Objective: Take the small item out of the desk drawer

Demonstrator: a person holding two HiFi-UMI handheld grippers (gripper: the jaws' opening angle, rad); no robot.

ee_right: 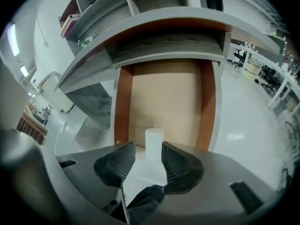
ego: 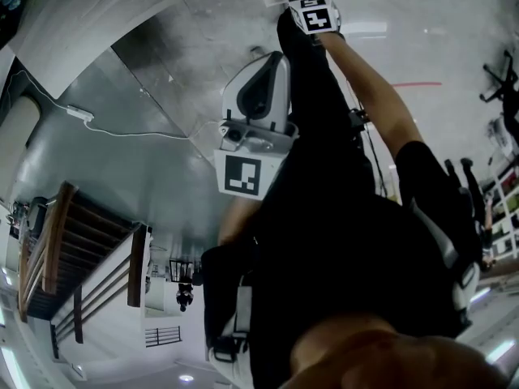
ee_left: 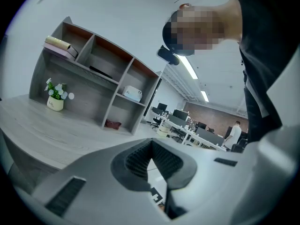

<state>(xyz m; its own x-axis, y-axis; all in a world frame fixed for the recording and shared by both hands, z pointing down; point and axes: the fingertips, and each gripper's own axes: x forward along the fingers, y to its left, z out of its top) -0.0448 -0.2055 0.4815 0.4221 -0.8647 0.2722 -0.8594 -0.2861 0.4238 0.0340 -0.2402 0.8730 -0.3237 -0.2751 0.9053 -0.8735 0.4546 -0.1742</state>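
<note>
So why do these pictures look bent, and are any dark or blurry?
Wide-angle lenses: right gripper view bows the desk edge and blackens its corners, yet the white candle is sharp; left gripper view curves the shelf unit; head view is darkest, with glare on the floor.

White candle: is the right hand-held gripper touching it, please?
Cannot tell: in the right gripper view one pad clears the candle, the other overlaps its edge.

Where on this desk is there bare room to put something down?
The desktop is bare in front of the shelf unit, right of the flower pot. The drawer floor is bare beyond the white candle. Crowded: shelf compartments holding books, a box and a red item.
</note>
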